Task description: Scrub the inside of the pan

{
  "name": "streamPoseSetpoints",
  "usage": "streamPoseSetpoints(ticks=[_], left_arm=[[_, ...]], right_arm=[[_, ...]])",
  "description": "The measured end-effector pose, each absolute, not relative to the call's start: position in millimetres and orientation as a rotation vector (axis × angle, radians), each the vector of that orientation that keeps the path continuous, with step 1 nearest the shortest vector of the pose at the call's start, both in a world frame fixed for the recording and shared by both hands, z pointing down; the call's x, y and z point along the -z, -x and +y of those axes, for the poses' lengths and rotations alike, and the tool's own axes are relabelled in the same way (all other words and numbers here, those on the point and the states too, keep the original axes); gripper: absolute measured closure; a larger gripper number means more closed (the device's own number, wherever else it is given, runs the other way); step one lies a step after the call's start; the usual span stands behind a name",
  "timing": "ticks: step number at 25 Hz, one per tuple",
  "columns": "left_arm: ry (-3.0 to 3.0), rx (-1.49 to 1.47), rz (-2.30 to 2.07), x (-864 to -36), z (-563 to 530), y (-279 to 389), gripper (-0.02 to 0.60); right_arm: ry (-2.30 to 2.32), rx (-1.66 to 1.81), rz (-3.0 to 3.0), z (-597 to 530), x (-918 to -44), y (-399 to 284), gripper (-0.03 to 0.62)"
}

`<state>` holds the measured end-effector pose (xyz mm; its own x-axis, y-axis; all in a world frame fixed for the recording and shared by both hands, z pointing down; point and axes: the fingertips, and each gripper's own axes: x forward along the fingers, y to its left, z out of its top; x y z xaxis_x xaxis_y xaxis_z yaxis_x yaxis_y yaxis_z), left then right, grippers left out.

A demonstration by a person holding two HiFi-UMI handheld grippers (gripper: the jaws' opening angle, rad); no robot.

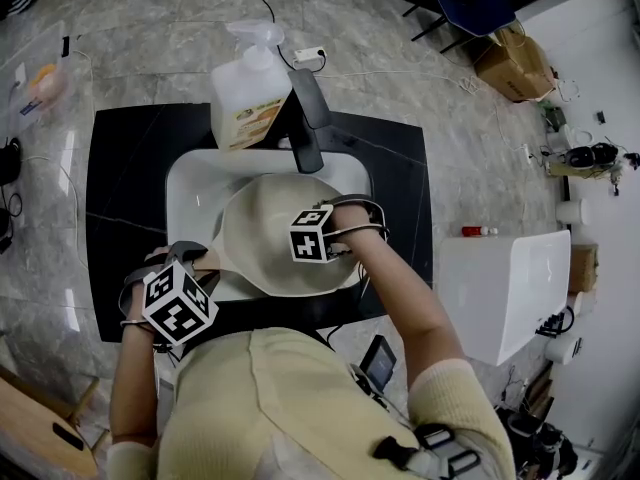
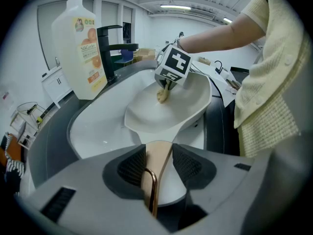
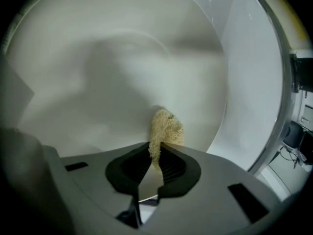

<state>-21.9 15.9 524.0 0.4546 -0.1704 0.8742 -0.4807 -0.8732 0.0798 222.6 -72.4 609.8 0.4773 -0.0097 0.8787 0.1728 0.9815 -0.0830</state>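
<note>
Right hand-held gripper (image 3: 155,155): jaws clamped on scrubber (image 3: 166,129), which is pressed against the inside of the pan (image 3: 122,58). Left hand-held gripper (image 2: 159,166): jaws closed on the handle (image 2: 157,153). Pan sits tilted in sink (image 1: 195,183). Bottle (image 1: 250,93) and tap (image 1: 305,118) at far rim.

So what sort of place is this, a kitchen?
Likely a lab or workshop mock-up, not a home kitchen: a lone sink with a black faucet stands on open floor, with a cardboard box and loose cables nearby.
</note>
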Motion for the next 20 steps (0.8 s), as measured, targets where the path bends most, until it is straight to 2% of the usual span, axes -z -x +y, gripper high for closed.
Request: streamPoseSetpoints(ticks=[20], left_arm=[[-2.395,-1.381,-0.558,-523.3,15.9,21.9,0.407]], right_arm=[[-0.05,0.416,-1.293,-126.1,-628.1,-170.1,0.543]])
